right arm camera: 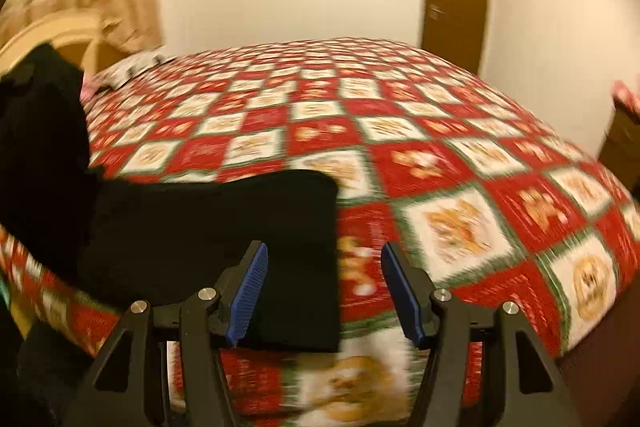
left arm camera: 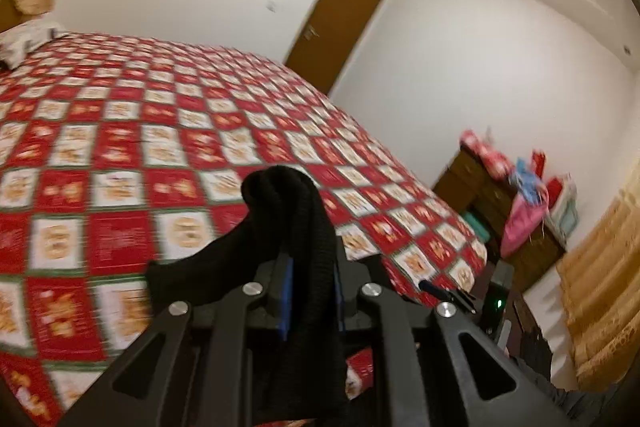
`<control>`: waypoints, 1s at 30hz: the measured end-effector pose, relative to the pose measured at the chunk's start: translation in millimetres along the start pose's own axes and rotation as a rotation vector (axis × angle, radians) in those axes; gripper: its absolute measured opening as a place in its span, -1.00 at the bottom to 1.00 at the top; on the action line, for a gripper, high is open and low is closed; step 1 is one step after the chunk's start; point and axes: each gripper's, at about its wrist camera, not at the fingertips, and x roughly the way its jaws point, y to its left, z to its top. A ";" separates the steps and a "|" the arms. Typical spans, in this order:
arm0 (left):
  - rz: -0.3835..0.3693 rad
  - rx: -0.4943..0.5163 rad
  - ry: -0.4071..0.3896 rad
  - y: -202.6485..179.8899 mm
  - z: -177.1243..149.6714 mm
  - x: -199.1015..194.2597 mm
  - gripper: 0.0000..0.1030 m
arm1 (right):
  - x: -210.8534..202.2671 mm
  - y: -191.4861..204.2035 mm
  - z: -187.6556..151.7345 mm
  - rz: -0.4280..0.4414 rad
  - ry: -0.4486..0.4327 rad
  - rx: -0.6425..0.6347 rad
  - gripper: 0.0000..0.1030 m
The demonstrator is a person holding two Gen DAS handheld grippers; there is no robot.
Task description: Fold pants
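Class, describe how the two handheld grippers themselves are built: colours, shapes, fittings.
Both share one design. The left gripper and right gripper have matte black angular linkage arms with triangular cut-outs, round silver pivot bolts, and ribbed blue pads lining the fingers. No cables, sleeves or markings show.

The bed (right arm camera: 440,155), spread with a red-and-white checked quilt (green borders between squares), carries black pants (right arm camera: 208,227) lying toward its seven o'clock edge and a pale pillow (right arm camera: 132,65) near eleven o'clock.

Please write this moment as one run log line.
left gripper: shut on black pants, lifted | right gripper: open, empty | pants partly lying on bed
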 end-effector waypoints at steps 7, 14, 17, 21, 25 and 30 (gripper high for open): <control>0.035 0.134 0.132 -48.7 -10.3 92.4 -0.68 | -0.6 -35.3 2.2 -0.017 -0.029 0.125 0.18; 0.070 0.205 0.228 -74.9 -41.8 155.5 -0.62 | 7.9 -37.5 -0.8 0.003 -0.019 0.144 0.18; 0.040 0.232 0.226 -90.3 -49.8 157.8 -0.36 | 10.5 -40.9 -3.2 0.003 -0.018 0.156 0.18; 0.024 0.294 0.152 -101.7 -51.7 132.1 0.12 | 11.3 -49.4 -4.1 0.031 -0.028 0.207 0.18; 0.104 0.321 0.087 -82.0 -51.9 111.0 0.31 | 1.6 -45.4 -1.4 0.104 -0.077 0.229 0.26; 0.238 0.230 0.053 -27.1 -57.8 86.1 0.31 | -10.3 -11.3 2.0 0.232 -0.093 0.129 0.27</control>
